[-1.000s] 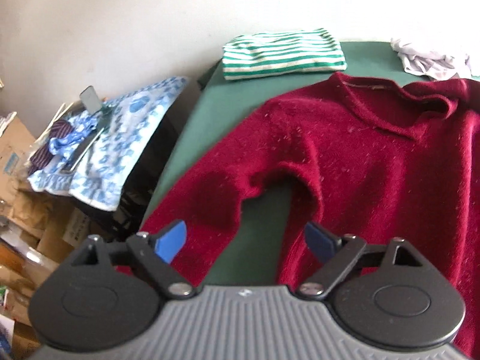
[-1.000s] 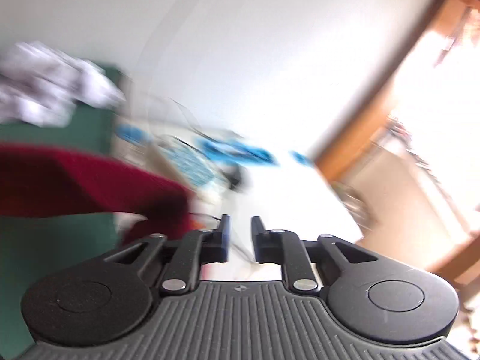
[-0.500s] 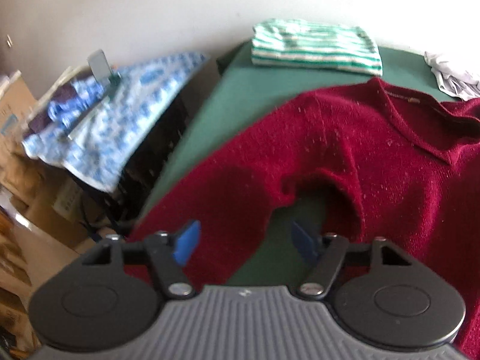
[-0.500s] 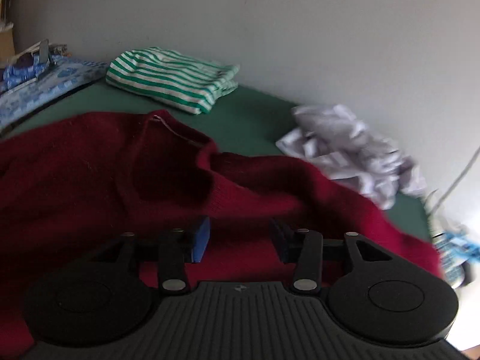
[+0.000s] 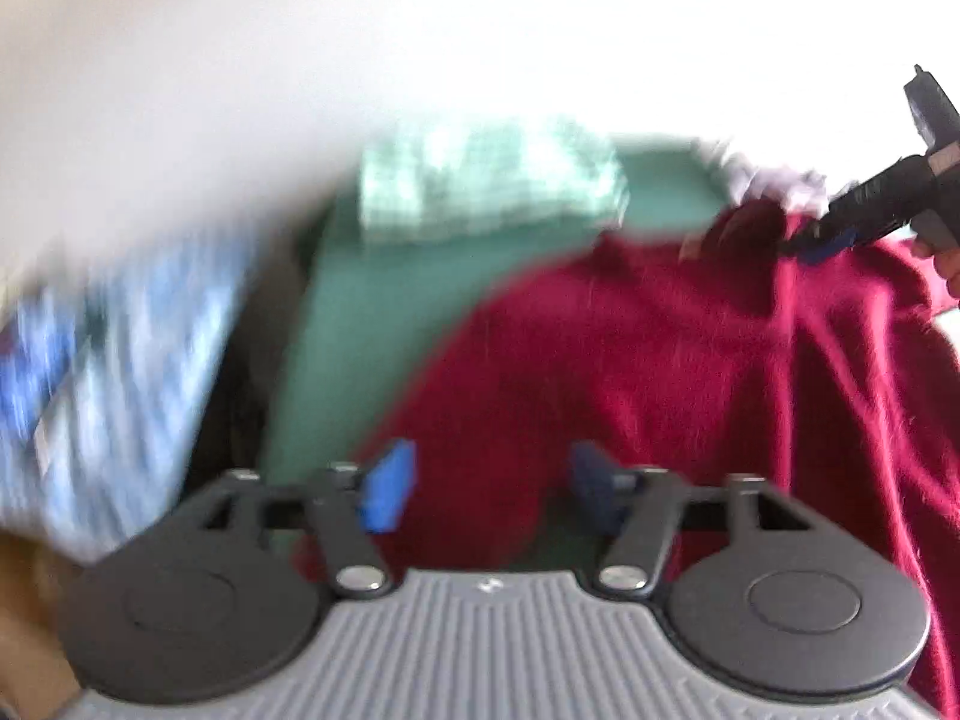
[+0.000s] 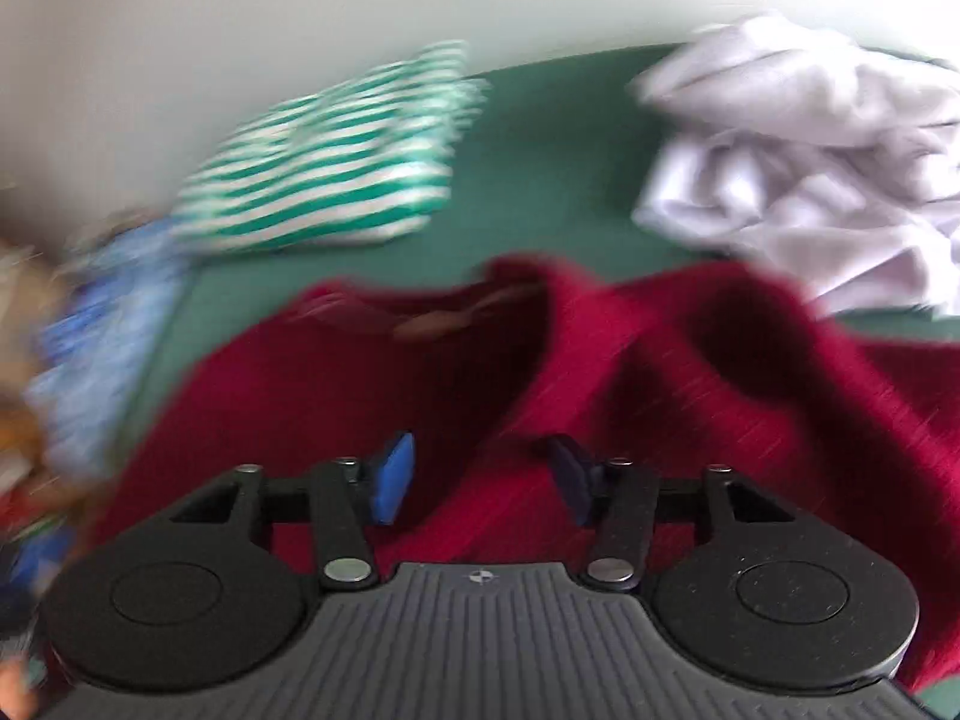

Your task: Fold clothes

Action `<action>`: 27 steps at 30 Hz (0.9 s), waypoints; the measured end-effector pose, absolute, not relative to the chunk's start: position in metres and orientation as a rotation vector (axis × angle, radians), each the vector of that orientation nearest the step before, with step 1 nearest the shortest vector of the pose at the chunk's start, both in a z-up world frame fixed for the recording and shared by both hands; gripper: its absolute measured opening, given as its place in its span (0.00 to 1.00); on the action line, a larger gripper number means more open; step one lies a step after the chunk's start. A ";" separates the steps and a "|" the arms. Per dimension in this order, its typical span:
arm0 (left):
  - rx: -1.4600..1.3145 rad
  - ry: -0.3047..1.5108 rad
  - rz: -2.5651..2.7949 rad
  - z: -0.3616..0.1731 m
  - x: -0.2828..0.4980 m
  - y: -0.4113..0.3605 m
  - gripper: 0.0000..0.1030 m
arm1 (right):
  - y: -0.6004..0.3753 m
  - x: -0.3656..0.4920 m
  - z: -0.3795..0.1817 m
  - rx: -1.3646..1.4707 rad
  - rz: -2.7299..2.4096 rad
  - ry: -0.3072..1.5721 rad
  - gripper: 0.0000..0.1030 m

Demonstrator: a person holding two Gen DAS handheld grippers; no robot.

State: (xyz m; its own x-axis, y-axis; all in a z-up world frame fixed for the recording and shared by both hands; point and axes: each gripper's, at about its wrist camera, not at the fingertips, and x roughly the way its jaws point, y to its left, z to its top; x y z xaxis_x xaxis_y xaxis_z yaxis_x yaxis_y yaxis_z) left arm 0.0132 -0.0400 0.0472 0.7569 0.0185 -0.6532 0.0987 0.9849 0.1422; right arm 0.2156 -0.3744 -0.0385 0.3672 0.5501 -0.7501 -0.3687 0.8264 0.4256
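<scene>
A dark red sweater (image 5: 660, 360) lies spread on the green table (image 5: 372, 300); it also shows in the right wrist view (image 6: 360, 396), bunched near its neckline. My left gripper (image 5: 486, 492) is open just above the sweater's left sleeve, with nothing between its blue pads. My right gripper (image 6: 480, 480) is open low over the sweater's upper body, empty. It also shows in the left wrist view (image 5: 822, 243), at the far right by the sweater's collar. Both views are motion-blurred.
A folded green-and-white striped shirt (image 6: 324, 180) lies at the table's back left. A crumpled white garment (image 6: 804, 180) lies at the back right. A blue-and-white patterned cloth (image 5: 120, 372) hangs off to the left of the table. A white wall stands behind.
Both grippers have moved fast. The left one has come in over the sleeve. The right one has dropped closer to the sweater and its jaws have widened.
</scene>
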 end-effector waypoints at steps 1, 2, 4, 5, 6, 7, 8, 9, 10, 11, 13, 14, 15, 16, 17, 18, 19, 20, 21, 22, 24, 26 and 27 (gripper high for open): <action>0.203 0.683 -0.057 0.051 0.027 -0.041 0.87 | -0.381 0.207 -0.026 0.171 0.602 0.976 0.47; 0.234 0.654 -0.071 0.054 0.040 -0.043 0.89 | -0.387 0.203 -0.016 0.127 0.556 0.903 0.53; 0.274 0.667 -0.101 0.045 0.080 -0.046 0.84 | -0.393 0.204 -0.005 0.006 0.421 0.785 0.60; 0.285 0.701 -0.117 0.034 0.104 -0.047 0.78 | -0.387 0.212 -0.010 -0.095 0.345 0.769 0.60; 0.296 0.736 -0.134 0.024 0.128 -0.048 0.75 | -0.382 0.220 -0.015 -0.196 0.269 0.753 0.59; 0.304 0.775 -0.150 0.012 0.153 -0.049 0.71 | -0.376 0.229 -0.025 -0.282 0.207 0.753 0.59; 0.292 0.848 -0.161 -0.004 0.176 -0.044 0.63 | -0.377 0.236 -0.034 -0.287 0.201 0.784 0.59; 0.281 0.895 -0.166 -0.018 0.190 -0.040 0.60 | -0.378 0.243 -0.042 -0.291 0.195 0.815 0.59; 0.267 0.915 -0.168 -0.027 0.197 -0.037 0.62 | -0.379 0.250 -0.050 -0.295 0.189 0.846 0.59; 0.251 0.932 -0.171 -0.036 0.204 -0.033 0.65 | -0.380 0.257 -0.058 -0.292 0.185 0.875 0.55; 0.214 0.909 -0.187 -0.039 0.202 -0.028 0.69 | -0.386 0.259 -0.062 -0.219 0.196 0.896 0.46; 0.202 0.913 -0.200 -0.040 0.201 -0.027 0.69 | -0.389 0.261 -0.063 -0.191 0.196 0.904 0.37; 0.189 0.917 -0.212 -0.041 0.201 -0.026 0.68 | -0.390 0.263 -0.063 -0.172 0.202 0.905 0.31; 0.174 0.917 -0.217 -0.041 0.202 -0.027 0.58 | -0.391 0.265 -0.062 -0.160 0.203 0.902 0.12; 0.168 0.918 -0.215 -0.039 0.204 -0.031 0.41 | -0.391 0.266 -0.059 -0.185 0.174 0.865 0.09; 0.162 0.919 -0.212 -0.038 0.205 -0.036 0.31 | -0.391 0.268 -0.055 -0.202 0.137 0.814 0.09; 0.161 0.917 -0.204 -0.037 0.208 -0.042 0.19 | -0.394 0.272 -0.053 -0.195 0.092 0.777 0.08; 0.188 0.899 -0.160 -0.038 0.212 -0.049 0.19 | -0.397 0.278 -0.051 -0.188 0.046 0.744 0.08; 0.215 0.881 -0.116 -0.040 0.218 -0.057 0.19 | -0.399 0.286 -0.054 -0.177 -0.010 0.740 0.08; 0.241 0.861 -0.073 -0.042 0.225 -0.063 0.19 | -0.401 0.295 -0.057 -0.171 -0.063 0.737 0.08; 0.305 0.829 0.003 -0.047 0.242 -0.075 0.20 | -0.402 0.306 -0.071 -0.204 -0.130 0.744 0.07; 0.357 0.813 0.054 -0.048 0.257 -0.081 0.22 | -0.393 0.305 -0.080 -0.283 -0.139 0.722 0.11; 0.376 0.810 0.073 -0.047 0.263 -0.083 0.23 | -0.388 0.303 -0.082 -0.333 -0.137 0.708 0.11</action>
State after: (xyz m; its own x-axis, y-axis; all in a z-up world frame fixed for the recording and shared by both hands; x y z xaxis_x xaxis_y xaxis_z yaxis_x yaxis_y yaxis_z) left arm 0.2630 -0.0826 -0.0475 0.6908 0.2063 -0.6930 0.0784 0.9314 0.3554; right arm 0.3029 -0.3879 -0.0822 0.7533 -0.2344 -0.6145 0.0109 0.9387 -0.3446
